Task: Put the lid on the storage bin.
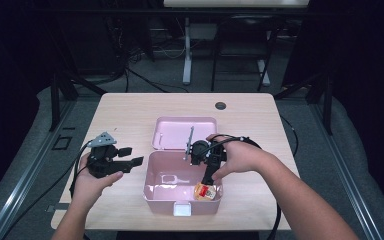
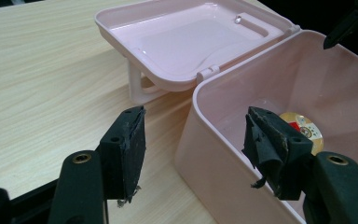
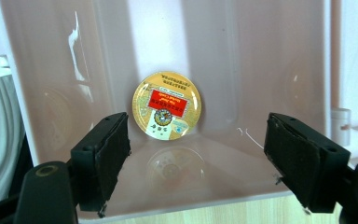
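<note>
Black jaws of my right gripper (image 3: 198, 161) stand released over the tin (image 3: 167, 105) inside the box (image 1: 156, 192), label unreadable. Left gripper (image 1: 130, 156), also released, hovers beside it.

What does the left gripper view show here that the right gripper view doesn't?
The left gripper view takes in the box's open lid lying back on the wooden table, the outside of the box's wall, and the tip of the right gripper at its top right corner. The right gripper view looks straight down into the pink box, so the printed face of the round gold tin can be seen, with its red label, and the right gripper open above it. Both share the pink box, the tin inside it, and a pair of open black jaws with nothing between them.
</note>
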Demonstrator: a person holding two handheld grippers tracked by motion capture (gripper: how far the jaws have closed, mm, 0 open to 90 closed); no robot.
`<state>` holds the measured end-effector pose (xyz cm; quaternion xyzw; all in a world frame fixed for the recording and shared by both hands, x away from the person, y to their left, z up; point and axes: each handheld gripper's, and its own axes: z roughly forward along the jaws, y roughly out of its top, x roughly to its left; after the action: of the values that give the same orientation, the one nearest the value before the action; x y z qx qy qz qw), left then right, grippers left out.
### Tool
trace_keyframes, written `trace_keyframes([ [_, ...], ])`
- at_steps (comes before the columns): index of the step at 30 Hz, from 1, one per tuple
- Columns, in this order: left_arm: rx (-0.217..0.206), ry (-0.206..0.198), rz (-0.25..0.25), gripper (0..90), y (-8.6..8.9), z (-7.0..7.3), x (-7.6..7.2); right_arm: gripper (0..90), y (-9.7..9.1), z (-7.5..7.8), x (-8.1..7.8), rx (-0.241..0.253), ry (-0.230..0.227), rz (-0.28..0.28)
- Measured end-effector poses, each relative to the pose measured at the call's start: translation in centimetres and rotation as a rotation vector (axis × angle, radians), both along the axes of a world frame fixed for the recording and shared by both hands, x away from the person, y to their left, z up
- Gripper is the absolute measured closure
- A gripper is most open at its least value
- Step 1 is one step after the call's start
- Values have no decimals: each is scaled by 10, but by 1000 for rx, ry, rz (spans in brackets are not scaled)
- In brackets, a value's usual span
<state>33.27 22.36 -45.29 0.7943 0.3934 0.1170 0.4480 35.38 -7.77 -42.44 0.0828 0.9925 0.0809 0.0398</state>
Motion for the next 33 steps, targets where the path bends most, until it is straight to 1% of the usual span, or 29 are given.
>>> trace_keyframes([
  [6, 0, -9, 4, 385, 0, 0, 0, 218, -6, 3, 0, 17, -25, -19],
  [9, 1, -13, 1, 386, 0, 0, 0, 219, -10, 5, 0, 32, -44, -43],
  [13, 3, -17, -1, 388, 0, 1, 0, 232, -18, 7, -1, 93, -47, -98],
  [16, 7, -18, 3, 388, 0, 1, 0, 232, -25, 5, -1, 111, -58, -115],
  [17, 7, -18, 3, 389, 0, 1, 0, 233, -29, 4, 0, 132, -59, -127],
  [20, 3, -22, 2, 389, 0, 0, 0, 236, -36, 2, 1, 161, -67, -149],
  [21, -1, -22, 1, 388, 0, 0, 0, 237, -40, 1, 2, 183, -74, -172],
  [22, -9, -17, 2, 388, 0, 0, 0, 236, -42, 1, 3, 190, -82, -177],
  [23, -15, -16, -1, 388, 0, 0, 0, 237, -45, -1, 4, 207, -93, -192],
  [24, -21, -33, -9, 391, 0, -1, 0, 237, -46, -1, 4, 216, -100, -202],
  [25, -27, -35, -9, 403, -1, -1, 0, 237, -49, -2, 5, 223, -107, -216],
  [26, -23, -35, -20, 404, -1, 0, 0, 237, -50, -2, 6, 236, -116, -228],
  [30, -18, -45, -20, 407, -3, -1, -1, 243, -56, -1, 10, 285, -147, -275],
  [31, -23, -48, -19, 407, -3, -2, -1, 245, -58, 0, 12, 307, -155, -297],
  [33, -23, -36, -27, 407, -2, -1, -1, 246, -61, 1, 14, 329, -186, -320],
])
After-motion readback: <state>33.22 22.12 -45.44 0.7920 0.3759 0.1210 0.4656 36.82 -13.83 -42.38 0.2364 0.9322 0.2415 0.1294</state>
